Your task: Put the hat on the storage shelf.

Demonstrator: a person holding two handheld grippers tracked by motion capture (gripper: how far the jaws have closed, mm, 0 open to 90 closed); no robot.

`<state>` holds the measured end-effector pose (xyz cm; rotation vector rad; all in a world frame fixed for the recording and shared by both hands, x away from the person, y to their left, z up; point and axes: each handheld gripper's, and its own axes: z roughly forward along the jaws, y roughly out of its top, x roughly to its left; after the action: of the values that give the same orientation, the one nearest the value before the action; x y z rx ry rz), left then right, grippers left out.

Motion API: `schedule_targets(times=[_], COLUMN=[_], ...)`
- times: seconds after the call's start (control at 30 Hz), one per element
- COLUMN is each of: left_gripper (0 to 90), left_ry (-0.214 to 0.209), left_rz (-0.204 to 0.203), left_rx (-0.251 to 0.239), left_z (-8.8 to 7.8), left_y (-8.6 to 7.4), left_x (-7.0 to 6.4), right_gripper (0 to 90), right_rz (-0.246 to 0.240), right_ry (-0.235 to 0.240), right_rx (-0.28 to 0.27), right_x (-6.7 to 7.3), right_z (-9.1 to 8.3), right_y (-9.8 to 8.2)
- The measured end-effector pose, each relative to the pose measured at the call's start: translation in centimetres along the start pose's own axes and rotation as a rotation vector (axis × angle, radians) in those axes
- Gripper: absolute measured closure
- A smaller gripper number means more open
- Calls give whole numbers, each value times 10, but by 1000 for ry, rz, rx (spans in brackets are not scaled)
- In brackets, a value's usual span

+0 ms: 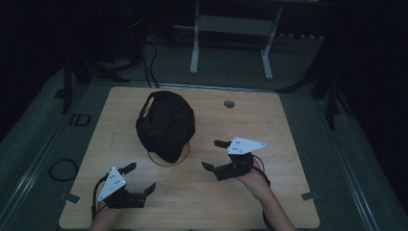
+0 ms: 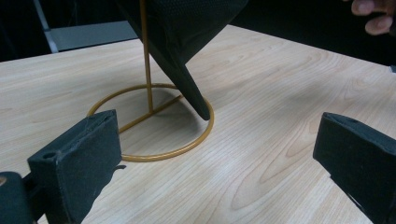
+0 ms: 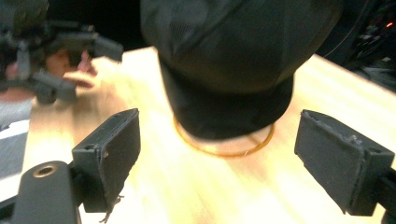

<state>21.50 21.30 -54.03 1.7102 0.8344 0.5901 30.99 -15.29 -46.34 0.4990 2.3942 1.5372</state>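
On the wooden table [image 1: 269, 120], a black cap [image 1: 166, 124] hangs on a gold wire stand [image 1: 168, 161], left of centre and toward the far half of the top. The stand's ring base lies flat on the wood; in the left gripper view its upright rod [image 2: 147, 56] rises from a crossbar inside the ring [image 2: 159, 154], and the cap's brim [image 2: 194, 95] slopes down until its tip sits just above, or on, the far arc of the ring; which of the two cannot be told. Bare wood surrounds the stand on every side: a broad strip to the right, reaching a small round hole [image 1: 229, 103] near the far edge, and an open band along the near edge where both hands work. Beyond the table edges lie grey floor, dark cables and a white frame [image 1: 231, 29].

The left gripper [image 1: 139, 180] hovers near the front-left corner, jaws spread wide with nothing between them. It points toward the stand's base, which sits ahead of the jaws and well clear of them in its own view. The right gripper [image 1: 215, 155] is held right of the stand, jaws likewise spread wide and holding nothing. In its own view the cap's crown [image 3: 243, 51] and brim fill the space ahead, framed between the two jaws but apart from both. That view is somewhat blurred. The left gripper also appears at its upper left.
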Motion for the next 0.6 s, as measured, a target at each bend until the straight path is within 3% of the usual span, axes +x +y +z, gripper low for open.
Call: schedule_targets(times=[0.23,0.6], left_gripper=[14,14], left_ry=[0,-16], left_rz=[-3,-2], left_rx=[10,37], left_z=[1,3], left_y=[-3,-7], left_x=[0,-2], right_gripper=[142,145], right_rz=[8,57], right_ry=[6,-15], right_rx=[38,70], right_x=[1,-4], right_z=[2,-13], right_y=[-30,-67])
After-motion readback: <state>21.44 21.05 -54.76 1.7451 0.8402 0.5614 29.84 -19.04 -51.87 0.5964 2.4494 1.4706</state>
